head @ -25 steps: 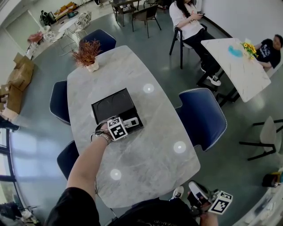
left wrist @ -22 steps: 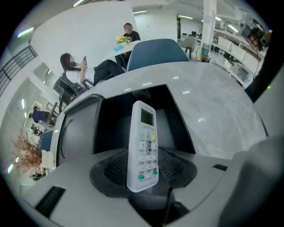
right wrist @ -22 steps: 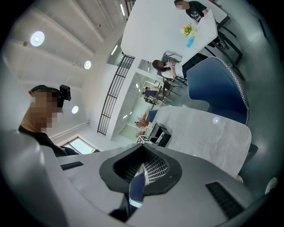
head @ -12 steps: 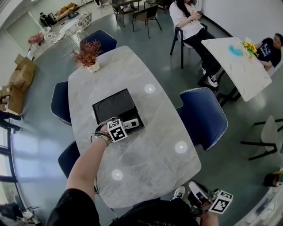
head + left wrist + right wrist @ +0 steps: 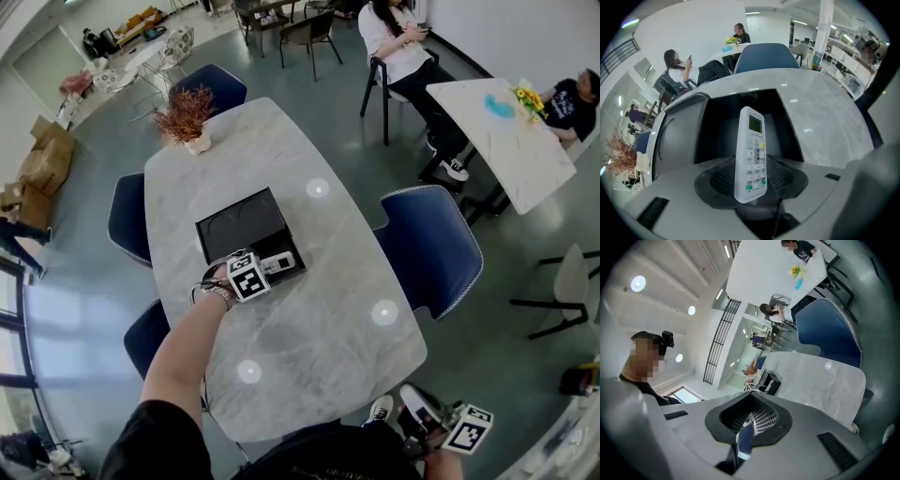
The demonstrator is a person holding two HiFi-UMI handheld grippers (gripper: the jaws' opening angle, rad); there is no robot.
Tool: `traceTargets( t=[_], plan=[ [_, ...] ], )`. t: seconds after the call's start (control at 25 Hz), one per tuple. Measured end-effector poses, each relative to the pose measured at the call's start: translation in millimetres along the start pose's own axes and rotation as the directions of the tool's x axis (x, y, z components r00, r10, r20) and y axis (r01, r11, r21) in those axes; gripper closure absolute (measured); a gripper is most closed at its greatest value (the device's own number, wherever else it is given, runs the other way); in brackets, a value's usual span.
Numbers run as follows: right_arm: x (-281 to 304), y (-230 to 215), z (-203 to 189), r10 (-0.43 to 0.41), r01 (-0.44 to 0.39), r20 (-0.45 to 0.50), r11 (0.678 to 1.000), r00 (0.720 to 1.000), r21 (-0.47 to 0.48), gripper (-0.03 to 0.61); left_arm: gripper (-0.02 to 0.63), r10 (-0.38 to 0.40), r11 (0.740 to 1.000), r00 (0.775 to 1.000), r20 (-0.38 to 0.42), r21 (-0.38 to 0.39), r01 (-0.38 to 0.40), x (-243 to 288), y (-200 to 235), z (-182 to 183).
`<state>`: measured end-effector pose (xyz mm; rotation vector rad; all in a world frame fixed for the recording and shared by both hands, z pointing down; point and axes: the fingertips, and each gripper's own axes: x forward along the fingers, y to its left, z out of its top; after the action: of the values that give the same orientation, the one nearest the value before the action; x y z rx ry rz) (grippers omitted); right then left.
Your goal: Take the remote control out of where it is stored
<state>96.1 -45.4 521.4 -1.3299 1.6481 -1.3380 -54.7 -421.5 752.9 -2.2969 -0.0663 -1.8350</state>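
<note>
A white remote control (image 5: 752, 152) with a small screen and coloured buttons sits lengthwise between the jaws of my left gripper (image 5: 751, 187), which is shut on its lower end. Its far end points over the open black box (image 5: 679, 136). In the head view the left gripper (image 5: 248, 275) hovers at the near right corner of the black box (image 5: 239, 223), with the remote (image 5: 278, 262) sticking out to the right. I cannot tell whether the remote still touches the box. My right gripper (image 5: 466, 431) hangs off the table, low at the right, with its jaws together on nothing (image 5: 749, 427).
The box lies on a long marble table (image 5: 319, 319) with a potted dried plant (image 5: 185, 114) at the far end. Blue chairs (image 5: 427, 248) (image 5: 127, 216) stand around it. Two seated people are by a second table (image 5: 511, 141) at the far right.
</note>
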Motion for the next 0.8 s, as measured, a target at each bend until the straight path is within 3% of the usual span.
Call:
traceTargets(
  t=[0.08,0.24,0.4,0.6,0.8],
  plan=[
    [1.6,1.7,-0.7,0.009,-0.009,0.001,1.000,1.000,0.013,0.571,0.417,0.001,1.000,1.000,-0.002,0.005,-0.001,1.1,-1.3,-0.5],
    [2.9,2.1,-1.9,0.011,-0.011,0.001,1.000,1.000,0.022,0.571,0.419,-0.047,0.997,0.999,-0.001,-0.054,0.047,-0.1,-2.8,-1.6],
    [2.6,0.9,0.1,0.002,-0.002,-0.001,1.000,1.000,0.000,0.571,0.420,-0.017,0.992,0.999,0.046,-0.125,0.022,-7.2,9.3,2.0],
    [7.4,4.3,-2.1,0.013,-0.012,-0.004,1.000,1.000,0.024,0.571,0.422,-0.020,0.988,0.999,0.046,-0.150,0.026,-4.0,6.6,-2.3],
    [6.2,1.7,-1.0,0.004,-0.004,-0.013,1.000,1.000,0.005,0.571,0.423,-0.016,0.961,0.992,0.124,-0.273,0.050,-16.4,13.7,0.6]
  ],
)
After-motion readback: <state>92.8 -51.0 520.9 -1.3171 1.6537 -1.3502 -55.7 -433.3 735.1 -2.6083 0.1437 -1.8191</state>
